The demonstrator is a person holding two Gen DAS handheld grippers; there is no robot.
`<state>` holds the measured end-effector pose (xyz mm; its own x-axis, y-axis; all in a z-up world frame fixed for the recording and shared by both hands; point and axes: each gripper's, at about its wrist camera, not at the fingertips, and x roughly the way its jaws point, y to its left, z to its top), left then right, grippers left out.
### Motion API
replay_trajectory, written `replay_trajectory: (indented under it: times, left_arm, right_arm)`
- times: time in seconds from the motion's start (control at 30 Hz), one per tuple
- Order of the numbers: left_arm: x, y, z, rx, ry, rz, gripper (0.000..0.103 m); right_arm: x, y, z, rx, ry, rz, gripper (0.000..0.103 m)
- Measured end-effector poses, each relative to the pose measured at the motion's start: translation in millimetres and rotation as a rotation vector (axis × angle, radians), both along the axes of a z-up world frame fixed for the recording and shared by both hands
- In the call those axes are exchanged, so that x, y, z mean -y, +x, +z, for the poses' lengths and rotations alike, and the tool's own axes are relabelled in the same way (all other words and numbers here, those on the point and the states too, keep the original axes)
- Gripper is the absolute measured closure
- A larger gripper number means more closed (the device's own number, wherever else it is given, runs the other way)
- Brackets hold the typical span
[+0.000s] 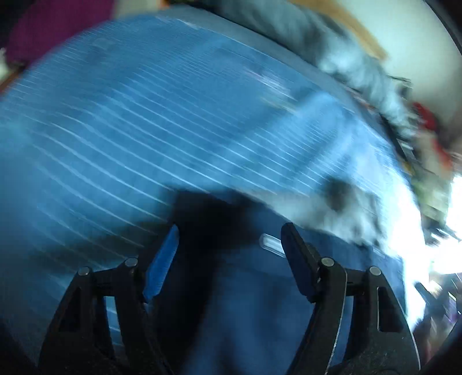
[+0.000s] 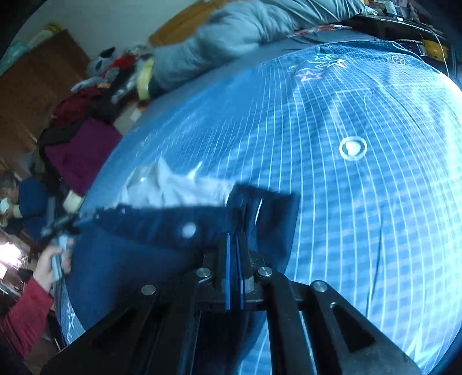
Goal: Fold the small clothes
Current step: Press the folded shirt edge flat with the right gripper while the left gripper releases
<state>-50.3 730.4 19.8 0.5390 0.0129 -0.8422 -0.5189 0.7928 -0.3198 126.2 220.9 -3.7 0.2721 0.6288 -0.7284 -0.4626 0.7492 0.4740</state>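
A small dark blue denim garment (image 2: 161, 230) with a white lining (image 2: 179, 187) lies on a blue grid-patterned sheet (image 2: 361, 202). My right gripper (image 2: 235, 245) is shut on the garment's waistband edge and holds it slightly raised. In the blurred left wrist view, my left gripper (image 1: 229, 239) is open just above the dark denim (image 1: 239, 288), with the garment between and below its fingers. A person's hand in a red sleeve (image 2: 26, 311) holds the left gripper at the garment's far end.
A grey quilt (image 2: 245, 26) lies along the far edge of the bed. A heap of maroon clothes (image 2: 78, 150) and plush toys (image 2: 115, 69) sits at the left. A wooden wardrobe (image 2: 31, 83) stands behind.
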Motion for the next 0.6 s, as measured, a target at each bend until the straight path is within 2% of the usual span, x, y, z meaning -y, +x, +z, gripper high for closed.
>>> replay_trajectory:
  times: [0.07,0.13,0.23,0.33,0.4,0.47,0.57,0.6]
  left_arm:
    - [-26,-22,15,0.019,0.022,0.107,0.032]
    - [-42,-57,36,0.095,0.000,0.163,0.031]
    - [-37,-105,59,0.153,0.006,0.159,0.029]
    - [-11,-155,64,0.171,-0.055,0.112,0.028]
    - [13,-189,63,0.205,-0.117,0.091,0.028]
    - [38,-225,52,0.257,-0.231,0.094,0.028]
    - [68,-257,27,0.315,-0.406,0.146,0.028]
    - [75,-262,23,0.324,-0.438,0.167,0.028]
  right_arm:
    - [6,-20,-2,-0.001,-0.022,-0.002,0.092]
    - [23,-41,-3,-0.007,-0.023,-0.015,0.086]
    - [48,-73,0,-0.014,-0.017,-0.066,0.070]
    - [69,-102,3,-0.037,0.012,-0.123,0.068]
    - [75,-121,3,-0.056,0.017,-0.144,0.068]
    - [76,-136,3,-0.077,0.020,-0.142,0.068]
    - [70,-156,4,-0.100,0.009,-0.117,0.063]
    - [67,-162,5,-0.107,0.008,-0.108,0.063]
